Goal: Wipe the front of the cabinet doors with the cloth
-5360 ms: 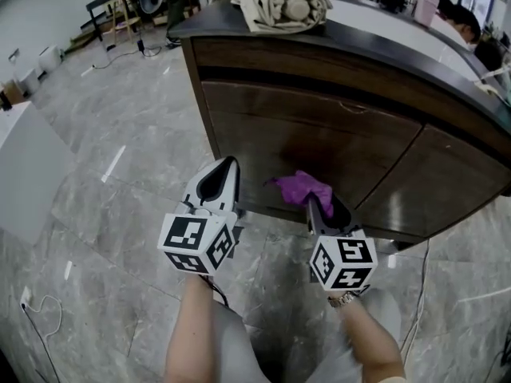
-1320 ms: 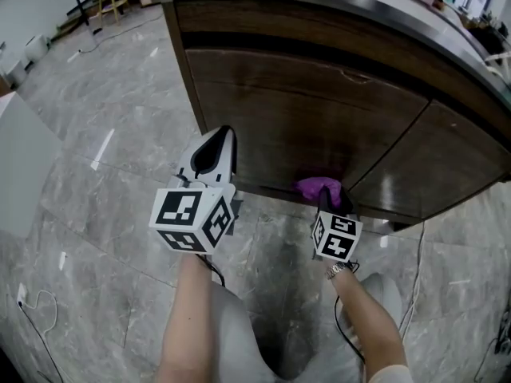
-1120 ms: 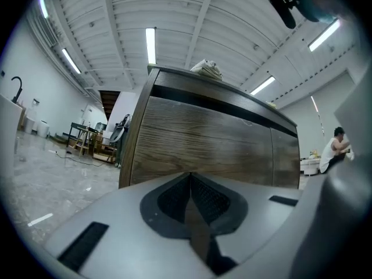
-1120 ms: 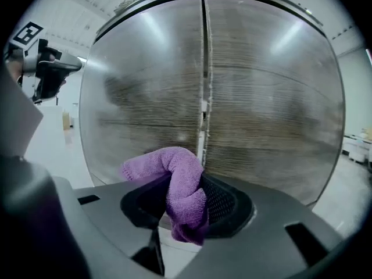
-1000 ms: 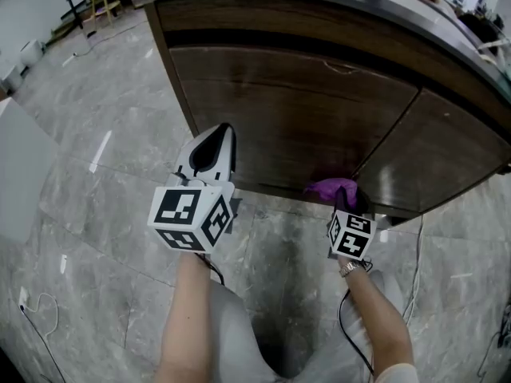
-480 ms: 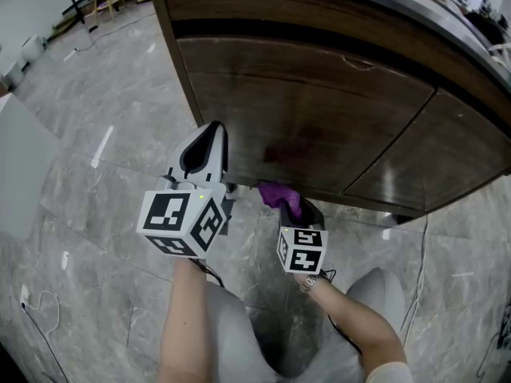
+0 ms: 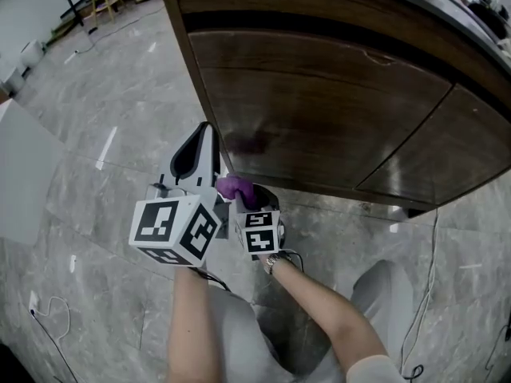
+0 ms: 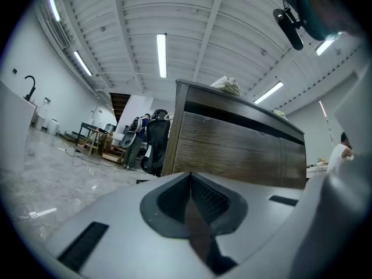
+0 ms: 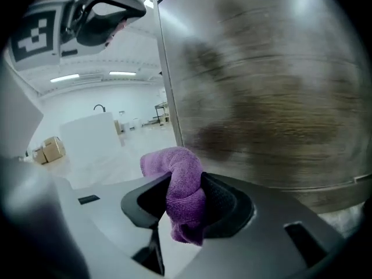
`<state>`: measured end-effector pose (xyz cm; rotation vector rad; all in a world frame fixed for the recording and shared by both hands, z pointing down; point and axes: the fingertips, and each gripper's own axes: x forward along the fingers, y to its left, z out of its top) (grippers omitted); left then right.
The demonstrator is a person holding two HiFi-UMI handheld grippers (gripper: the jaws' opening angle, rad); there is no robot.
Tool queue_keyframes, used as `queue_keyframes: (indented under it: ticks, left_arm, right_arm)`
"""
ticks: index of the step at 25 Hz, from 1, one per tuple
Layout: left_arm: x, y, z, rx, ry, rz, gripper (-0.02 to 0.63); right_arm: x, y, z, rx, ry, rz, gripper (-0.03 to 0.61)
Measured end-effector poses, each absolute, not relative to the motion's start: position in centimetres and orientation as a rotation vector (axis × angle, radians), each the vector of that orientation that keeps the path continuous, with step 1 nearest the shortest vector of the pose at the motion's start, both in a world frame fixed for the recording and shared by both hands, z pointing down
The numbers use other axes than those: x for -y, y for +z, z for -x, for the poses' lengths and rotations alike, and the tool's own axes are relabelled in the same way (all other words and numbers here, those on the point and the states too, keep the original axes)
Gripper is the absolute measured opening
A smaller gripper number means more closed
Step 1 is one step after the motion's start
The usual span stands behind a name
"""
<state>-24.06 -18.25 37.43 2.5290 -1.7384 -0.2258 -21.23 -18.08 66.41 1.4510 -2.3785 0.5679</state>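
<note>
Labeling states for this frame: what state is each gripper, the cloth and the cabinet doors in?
left gripper: jaws shut, nothing between them.
right gripper: jaws shut on purple cloth.
purple cloth: bunched, pinched in the jaws, close to the door front; contact unclear.
cabinet doors: both closed.

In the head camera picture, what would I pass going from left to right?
left claw → purple cloth → right-hand cabinet door
</note>
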Motion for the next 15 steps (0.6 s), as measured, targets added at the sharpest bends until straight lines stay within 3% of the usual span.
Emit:
queue_keyframes:
  ticks: [5,15]
  left_arm:
    - [18.1,37.3,23.6,1.719,-0.239,-2.535,0.011]
    - [19.2,38.3,21.1,1.674,-0.185,-2.577,0.011]
  right_arm:
    - [21.1,67.9,20.0,2.299,0.611,-1.555,0.156]
    - [20.0,69.4,4.4,2.101,0.681,-1.812,0.156]
